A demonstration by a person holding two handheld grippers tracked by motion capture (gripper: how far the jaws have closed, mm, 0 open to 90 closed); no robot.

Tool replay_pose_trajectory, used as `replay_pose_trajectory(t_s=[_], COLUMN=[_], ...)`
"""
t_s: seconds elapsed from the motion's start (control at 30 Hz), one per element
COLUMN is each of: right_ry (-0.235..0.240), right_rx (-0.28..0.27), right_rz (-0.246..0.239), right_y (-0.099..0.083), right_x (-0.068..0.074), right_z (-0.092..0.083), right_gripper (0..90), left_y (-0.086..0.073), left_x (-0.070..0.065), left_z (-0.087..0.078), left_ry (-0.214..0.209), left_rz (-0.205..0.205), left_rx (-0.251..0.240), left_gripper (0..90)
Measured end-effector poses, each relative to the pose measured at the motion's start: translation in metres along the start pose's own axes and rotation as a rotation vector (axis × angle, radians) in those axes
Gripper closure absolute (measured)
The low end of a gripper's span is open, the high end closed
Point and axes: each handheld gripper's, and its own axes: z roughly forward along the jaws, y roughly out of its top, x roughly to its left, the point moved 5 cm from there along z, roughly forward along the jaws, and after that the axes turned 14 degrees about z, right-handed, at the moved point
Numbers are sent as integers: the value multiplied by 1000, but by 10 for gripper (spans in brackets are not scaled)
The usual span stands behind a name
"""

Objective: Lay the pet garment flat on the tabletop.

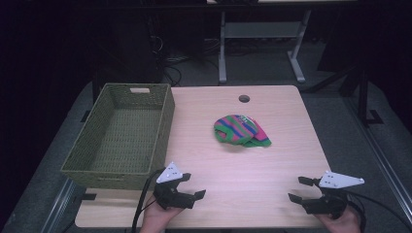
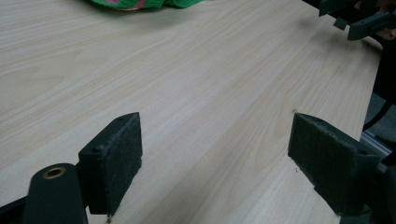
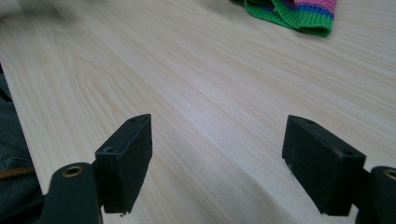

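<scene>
the left gripper sits at the near edge of the wooden table, jaws spread wide with nothing but bare wood between them. the right gripper rests at the near right corner, jaws just as wide and empty. the striped knit cloth — green, pink and blue — lies crumpled mid-table, well apart from both, beside the woven basket.

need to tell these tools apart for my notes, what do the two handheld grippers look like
Both are black, two-jawed tools. The left gripper and the right gripper each carry a grey three-cornered plate on top and trail a black cable. The jaws end in flat rectangular dark pads; round brass-coloured fittings sit near their bases. No sleeves visible.
</scene>
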Motion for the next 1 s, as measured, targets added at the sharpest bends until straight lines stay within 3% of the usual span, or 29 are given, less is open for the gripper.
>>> replay_pose_trajectory(t_s=[0.37,0.73,0.87,1.0], right_ry=[-6,-5,-1,-11], right_rx=[-1,1,0,4], right_rz=[-11,-7,11,-2], right_y=[1,1,0,1], right_x=[1,3,1,-1], right_z=[0,3,3,2], right_gripper=[239,239,239,239], left_y=[-1,-3,-2,-1], left_x=[1,8,8,9], left_z=[-3,-4,-6,-9], left_ry=[10,29,20,26], left_rz=[24,20,18,22], left_rx=[-1,-1,-17,-28], left_gripper=[173,173,173,173])
